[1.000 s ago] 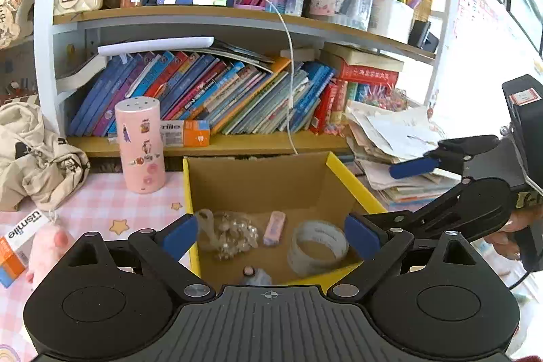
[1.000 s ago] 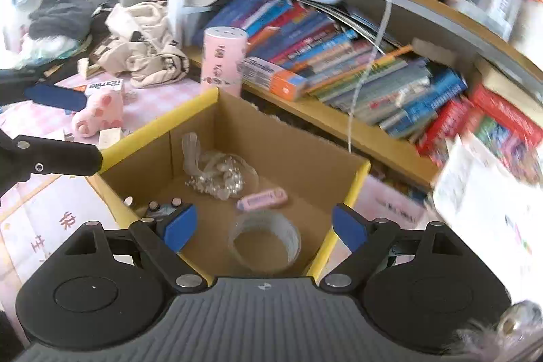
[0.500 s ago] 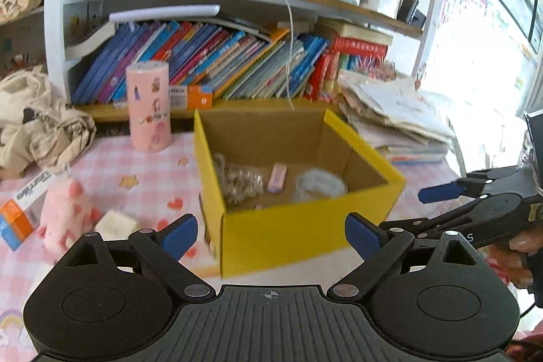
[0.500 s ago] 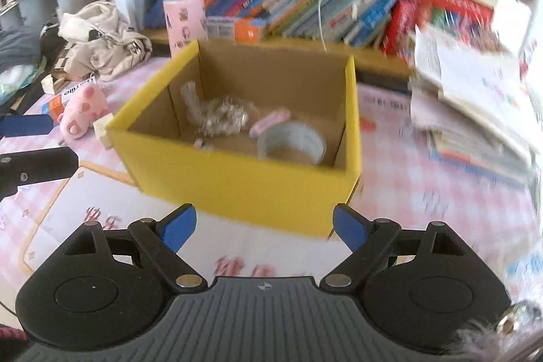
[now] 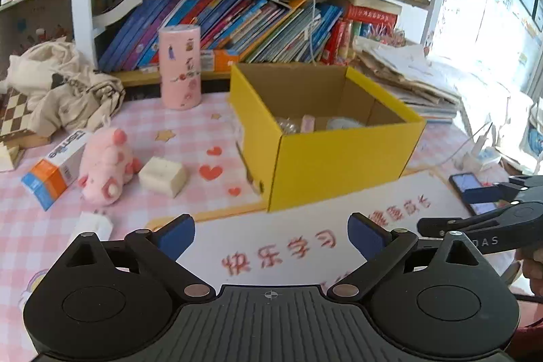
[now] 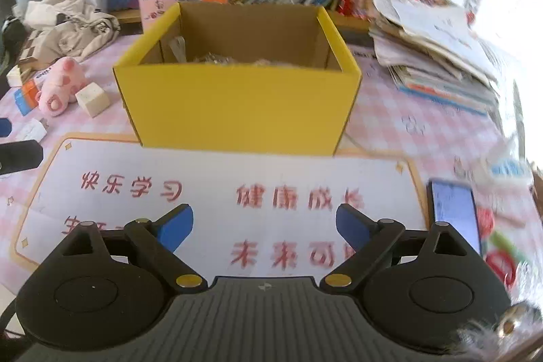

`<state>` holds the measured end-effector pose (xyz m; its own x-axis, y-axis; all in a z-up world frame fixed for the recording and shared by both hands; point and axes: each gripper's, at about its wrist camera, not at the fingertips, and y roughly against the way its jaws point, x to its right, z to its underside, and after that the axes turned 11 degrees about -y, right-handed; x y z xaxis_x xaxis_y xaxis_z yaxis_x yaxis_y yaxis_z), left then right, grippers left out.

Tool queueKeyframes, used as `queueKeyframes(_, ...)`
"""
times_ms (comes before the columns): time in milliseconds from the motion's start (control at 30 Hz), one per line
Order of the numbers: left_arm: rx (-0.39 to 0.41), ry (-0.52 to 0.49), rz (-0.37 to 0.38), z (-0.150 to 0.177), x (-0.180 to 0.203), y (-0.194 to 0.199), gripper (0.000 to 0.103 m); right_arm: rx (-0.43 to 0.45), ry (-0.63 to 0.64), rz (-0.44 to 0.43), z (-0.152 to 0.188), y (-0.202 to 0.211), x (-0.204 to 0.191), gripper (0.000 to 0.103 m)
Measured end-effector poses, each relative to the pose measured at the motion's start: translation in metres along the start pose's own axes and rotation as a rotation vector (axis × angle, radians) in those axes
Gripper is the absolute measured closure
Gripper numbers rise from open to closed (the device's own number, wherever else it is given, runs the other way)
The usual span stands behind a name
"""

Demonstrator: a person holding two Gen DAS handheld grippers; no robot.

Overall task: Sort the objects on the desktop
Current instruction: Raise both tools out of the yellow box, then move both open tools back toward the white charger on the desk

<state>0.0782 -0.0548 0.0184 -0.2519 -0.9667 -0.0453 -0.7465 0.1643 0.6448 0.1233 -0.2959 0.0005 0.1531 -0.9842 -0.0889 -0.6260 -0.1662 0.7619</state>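
A yellow cardboard box (image 5: 342, 165) (image 6: 237, 104) stands on the desk with small items inside: a clear bag, a pink eraser (image 5: 307, 124) and a tape roll (image 5: 344, 124). My left gripper (image 5: 271, 231) is open and empty, low over a white mat (image 5: 305, 243) in front of the box. My right gripper (image 6: 264, 224) is also open and empty over the same mat (image 6: 220, 189). Left of the box lie a pink plush toy (image 5: 107, 163), a white block (image 5: 163, 171), an orange and white carton (image 5: 56, 168) and a small white piece (image 5: 90, 224).
A pink cylinder (image 5: 180, 67) stands behind the box by the bookshelf (image 5: 237, 22). A beige cloth bag (image 5: 64, 90) lies far left. A paper stack (image 6: 437, 56) sits to the right. A phone (image 6: 453, 209) lies right of the mat.
Both grippers have pulled back and down from above the box to low over the white mat. The box's contents are now mostly hidden by its front wall.
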Motion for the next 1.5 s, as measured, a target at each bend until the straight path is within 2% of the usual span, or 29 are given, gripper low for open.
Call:
queueKeyframes(133,-0.019,-0.020,0.016,0.012,-0.003,0.004,0.005,-0.020,-0.040,0.026,0.017,0.002,-0.010,0.011)
queueKeyframes(533,-0.048,-0.073,0.042,0.035,-0.015,0.016,0.005,-0.044,-0.056,0.072,0.047,0.007,-0.045,0.008)
queueKeyframes(1067,-0.051,-0.005,-0.006,0.054,-0.046,0.033,0.004,-0.052,-0.014,0.061,0.049,0.007,-0.078,0.004)
queueKeyframes(1500,-0.060,0.016,-0.053,0.060,-0.061,0.041,0.004,-0.074,0.095,0.008,0.048,-0.001,-0.112,0.002)
